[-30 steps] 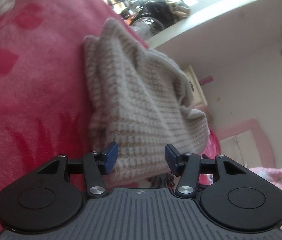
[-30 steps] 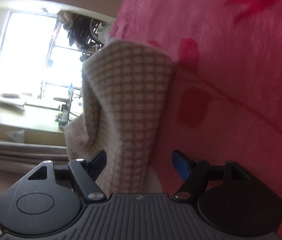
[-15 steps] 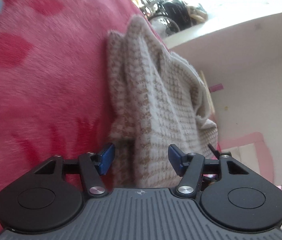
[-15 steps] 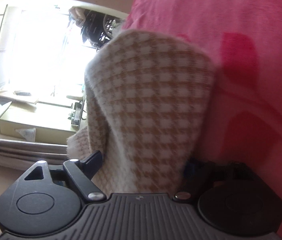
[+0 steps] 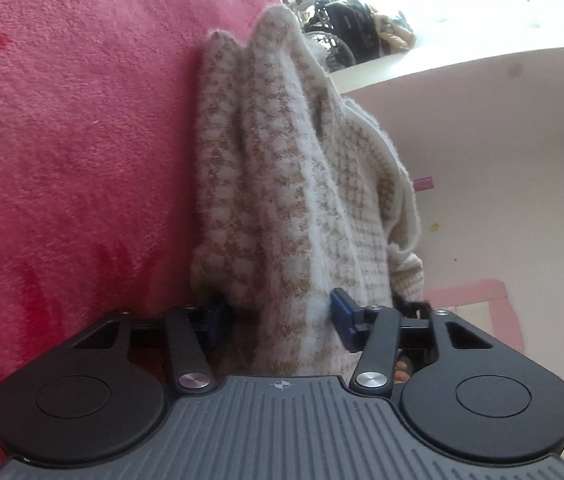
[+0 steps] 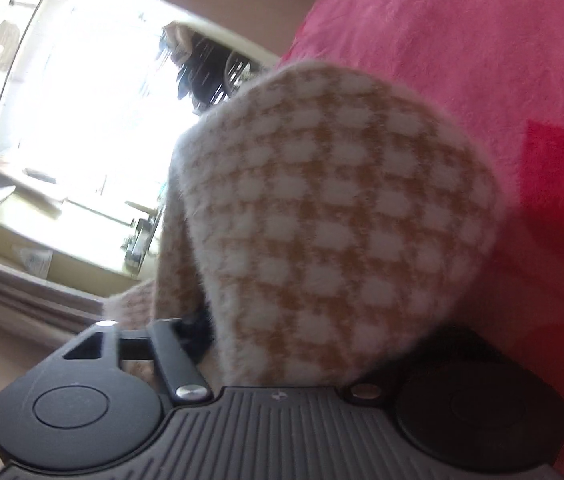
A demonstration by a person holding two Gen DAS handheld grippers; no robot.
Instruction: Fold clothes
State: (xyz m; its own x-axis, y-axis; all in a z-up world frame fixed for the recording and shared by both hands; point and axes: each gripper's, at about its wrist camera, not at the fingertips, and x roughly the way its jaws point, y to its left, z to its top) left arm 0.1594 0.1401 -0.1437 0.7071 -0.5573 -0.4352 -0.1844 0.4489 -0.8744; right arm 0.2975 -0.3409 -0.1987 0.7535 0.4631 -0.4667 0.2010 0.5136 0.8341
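A fluffy cream and tan houndstooth sweater (image 5: 282, 184) lies bunched on a pink fleece blanket (image 5: 74, 128). In the left wrist view its near edge fills the gap of my left gripper (image 5: 280, 316). The jaws are closing and both blue pads (image 5: 344, 318) press into the knit. In the right wrist view a thick fold of the same sweater (image 6: 334, 216) bulges up between the jaws of my right gripper (image 6: 282, 344), which are also closing. The left finger (image 6: 198, 330) touches the fabric, while the fold hides the right finger.
The pink blanket (image 6: 482, 40) with red patches spreads to the right. Beyond the bed's edge are a bright window (image 6: 82, 92), a low wooden platform (image 6: 14, 236), dark clutter with wheels (image 5: 342, 28) and a white wall with a pink frame (image 5: 498, 300).
Both grippers pushed forward onto the sweater's near edge and narrowed their jaws around it. The knit now fills both gaps and covers the right gripper's right finger.
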